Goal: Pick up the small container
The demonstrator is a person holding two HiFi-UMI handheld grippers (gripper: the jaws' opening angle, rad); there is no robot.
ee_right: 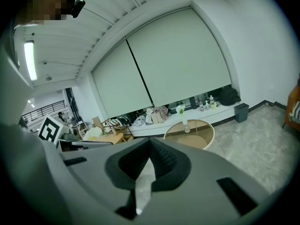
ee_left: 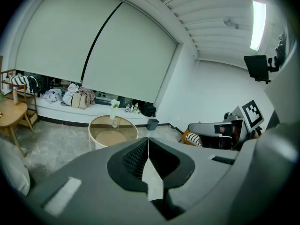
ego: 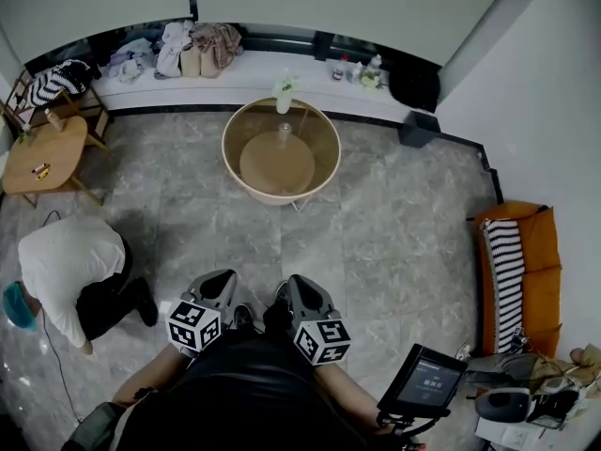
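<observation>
A round glass-topped table (ego: 324, 158) stands ahead on the grey stone floor. On its far side are a small clear container (ego: 285, 132) and a white vase with a flower (ego: 284, 95). The left gripper view shows the container (ee_left: 115, 124) far off, and so does the right gripper view, with the container (ee_right: 186, 128) under the flower. My left gripper (ego: 218, 285) and right gripper (ego: 299, 289) are side by side close to my body, well short of the table. In their own views the left gripper (ee_left: 148, 139) and the right gripper (ee_right: 150, 142) each have pads meeting, with nothing between them.
A person (ego: 66, 271) crouches on the floor at the left. A wooden side table (ego: 42, 153) stands at far left. The window ledge (ego: 254, 69) holds clothes, bags and bottles. A black bin (ego: 418, 128), an orange sofa (ego: 540, 271) and a tablet screen (ego: 427, 379) are at right.
</observation>
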